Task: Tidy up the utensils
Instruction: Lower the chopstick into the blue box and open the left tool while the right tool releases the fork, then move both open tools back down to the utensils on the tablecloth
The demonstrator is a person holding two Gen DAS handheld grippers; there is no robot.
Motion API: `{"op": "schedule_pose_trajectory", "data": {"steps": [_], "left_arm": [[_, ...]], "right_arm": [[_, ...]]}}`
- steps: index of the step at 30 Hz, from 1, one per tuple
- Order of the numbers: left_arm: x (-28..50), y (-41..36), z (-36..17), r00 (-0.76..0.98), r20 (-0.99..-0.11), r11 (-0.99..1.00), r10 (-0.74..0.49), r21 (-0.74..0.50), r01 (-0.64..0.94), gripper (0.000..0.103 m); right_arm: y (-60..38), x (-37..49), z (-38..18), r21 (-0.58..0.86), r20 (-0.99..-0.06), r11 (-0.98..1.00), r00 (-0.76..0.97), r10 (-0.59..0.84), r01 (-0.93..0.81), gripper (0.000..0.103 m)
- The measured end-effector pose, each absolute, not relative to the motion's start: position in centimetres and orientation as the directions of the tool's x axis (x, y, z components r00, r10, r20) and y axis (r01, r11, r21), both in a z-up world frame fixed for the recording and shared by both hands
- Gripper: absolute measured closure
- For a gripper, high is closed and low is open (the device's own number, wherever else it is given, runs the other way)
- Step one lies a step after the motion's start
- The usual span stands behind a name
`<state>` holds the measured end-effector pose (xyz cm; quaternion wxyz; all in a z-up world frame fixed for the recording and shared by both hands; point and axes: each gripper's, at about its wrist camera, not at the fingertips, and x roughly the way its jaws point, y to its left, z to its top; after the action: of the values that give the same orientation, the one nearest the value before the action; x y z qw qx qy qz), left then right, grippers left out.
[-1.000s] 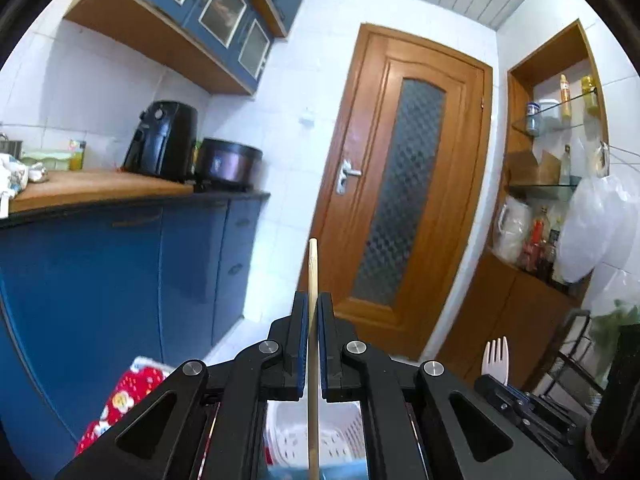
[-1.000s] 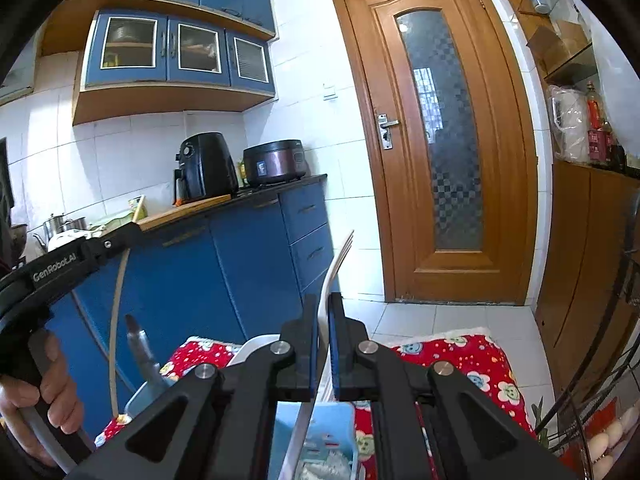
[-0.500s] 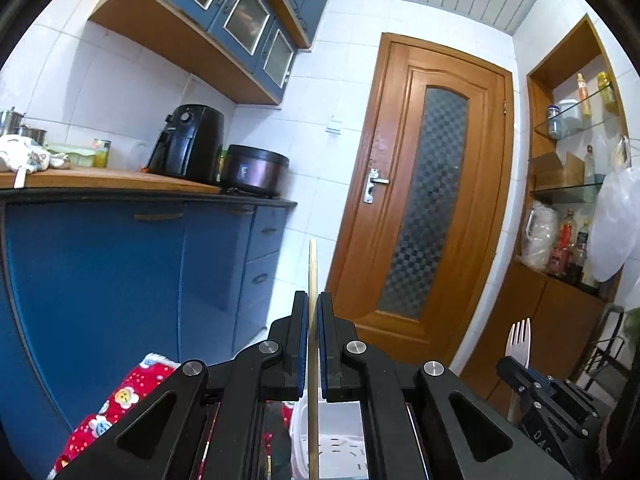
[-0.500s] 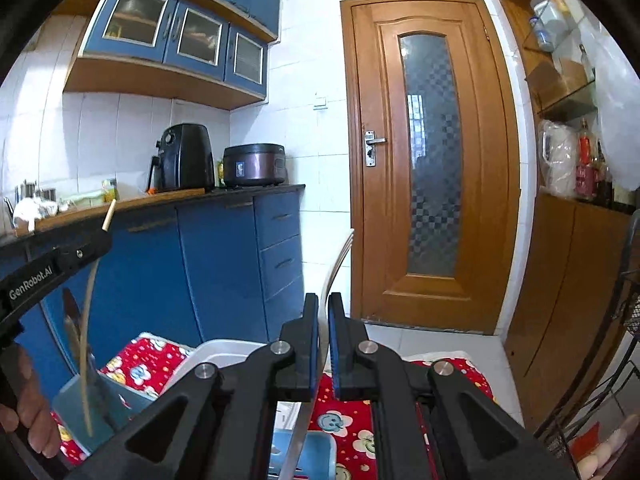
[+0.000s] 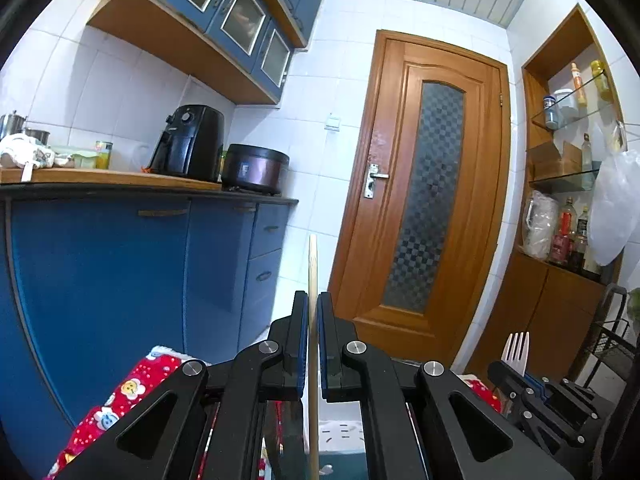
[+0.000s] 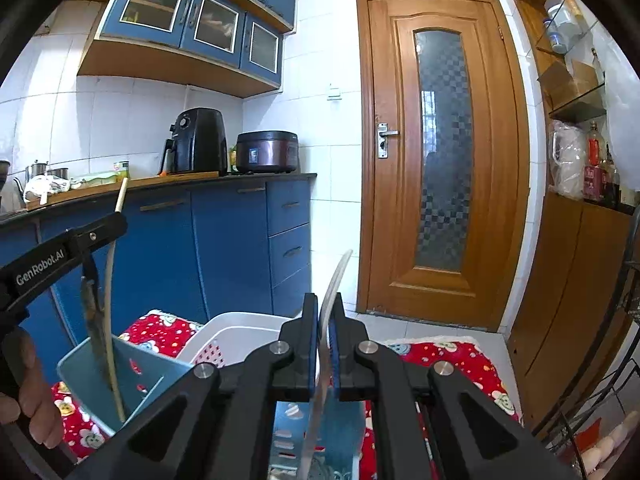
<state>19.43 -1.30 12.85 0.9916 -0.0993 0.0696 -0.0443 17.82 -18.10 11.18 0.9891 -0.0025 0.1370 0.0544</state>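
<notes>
The left tongs [image 5: 313, 312] grip an upright chopstick [image 5: 313, 264]; the right tongs [image 6: 327, 316] grip a white fork [image 6: 334, 280] above the baskets [image 6: 240, 328].

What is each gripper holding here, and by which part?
Left gripper clamps a wooden chopstick partway along its shaft. Right gripper clamps a white plastic fork along its handle.

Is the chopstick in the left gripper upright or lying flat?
Upright: the chopstick stands vertically between the shut left gripper, its lower end inside the blue bin.
</notes>
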Motion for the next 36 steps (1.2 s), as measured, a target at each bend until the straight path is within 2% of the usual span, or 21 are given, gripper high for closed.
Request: {"op": "schedule_pose_trajectory", "data": {"steps": [4, 9, 11, 15, 20, 29, 36], "left_arm": [[18.9, -1.4, 12.8, 0.984, -0.137, 0.978, -0.111, -0.191, 0.084, 0.099], [18.0, -1.7, 13.0, 0.978, -0.155, 0.978, -0.141, -0.178, 0.113, 0.099], [17.8, -1.7, 13.0, 0.974, -0.166, 0.977, -0.152, -0.174, 0.123, 0.096], [17.2, -1.7, 13.0, 0.968, -0.189, 0.977, -0.166, -0.168, 0.135, 0.089], [15.6, -1.7, 13.3, 0.965, -0.200, 0.979, -0.169, -0.148, 0.141, 0.073], [12.4, -1.4, 14.2, 0.951, -0.237, 0.976, -0.198, -0.133, 0.170, 0.069], [9.5, -1.3, 14.2, 0.935, -0.273, 0.972, -0.225, -0.131, 0.196, 0.067]], "right_arm": [[-18.3, 17.2, 11.4, 0.042, -0.282, 0.991, 0.950, 0.137, -0.130, 0.093], [-18.4, 16.2, 11.7, 0.065, -0.280, 0.987, 0.947, 0.159, -0.147, 0.076], [-18.4, 15.9, 12.0, 0.074, -0.279, 0.986, 0.946, 0.166, -0.152, 0.073], [-18.7, 15.0, 12.7, 0.097, -0.269, 0.984, 0.948, 0.172, -0.151, 0.071], [-19.2, 13.7, 13.8, 0.122, -0.254, 0.981, 0.951, 0.177, -0.150, 0.069], [-19.5, 10.1, 14.7, 0.142, -0.275, 0.978, 0.944, 0.184, -0.150, 0.069], [-19.4, 7.6, 14.2, 0.159, -0.341, 0.973, 0.915, 0.215, -0.169, 0.068]]}}
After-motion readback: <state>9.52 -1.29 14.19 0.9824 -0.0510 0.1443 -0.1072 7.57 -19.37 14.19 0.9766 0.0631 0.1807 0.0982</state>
